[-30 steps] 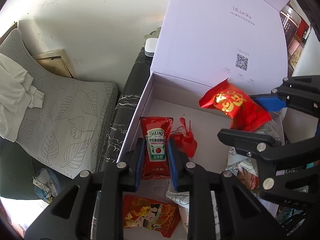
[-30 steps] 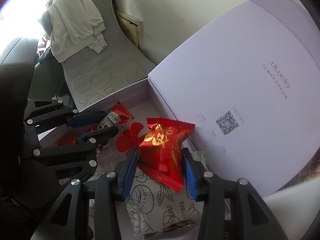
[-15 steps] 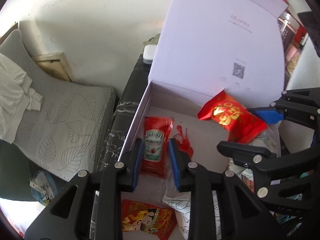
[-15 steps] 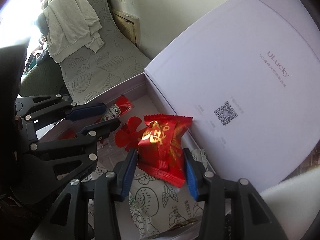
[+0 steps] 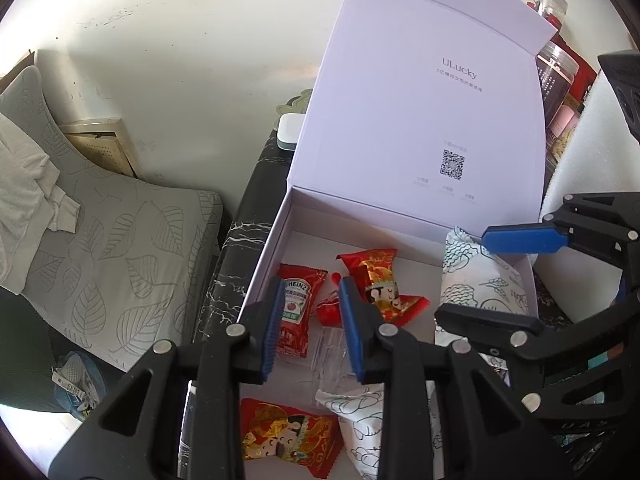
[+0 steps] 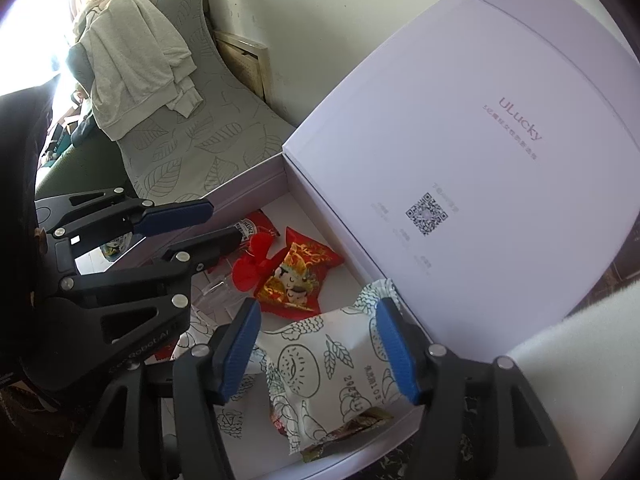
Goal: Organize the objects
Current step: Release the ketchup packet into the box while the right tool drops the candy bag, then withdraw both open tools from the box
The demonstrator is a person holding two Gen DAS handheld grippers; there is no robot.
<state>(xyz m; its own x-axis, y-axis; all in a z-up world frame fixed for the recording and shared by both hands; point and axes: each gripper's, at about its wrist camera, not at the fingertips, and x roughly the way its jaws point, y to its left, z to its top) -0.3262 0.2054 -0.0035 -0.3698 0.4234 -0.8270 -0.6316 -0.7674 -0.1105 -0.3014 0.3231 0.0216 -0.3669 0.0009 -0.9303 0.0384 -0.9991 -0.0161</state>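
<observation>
A white box (image 5: 269,256) stands with its lid (image 5: 420,120) upright. The Heinz ketchup sachet (image 5: 297,308) lies on the box floor, seen through the gap of my left gripper (image 5: 312,328). Its jaws are opening, and the pads press on nothing. A red snack packet (image 6: 298,276) lies loose on the box floor, just beyond my right gripper (image 6: 318,352). The right jaws are also opening, over a white patterned packet (image 6: 332,364) and free of it. My left gripper (image 6: 208,228) shows at the left of the right wrist view.
Also in the box are a red plastic fan (image 6: 252,268), clear plastic (image 5: 328,352), another red packet (image 5: 288,436) and a white packet (image 5: 360,420). The box sits on a black marbled table (image 5: 236,248). A leaf-print cushion (image 5: 120,260) lies to the left, jars (image 5: 560,80) behind.
Both grippers have opened. The ketchup sachet has dropped out of the left jaws and the red snack packet out of the right; both now lie on the box floor.
</observation>
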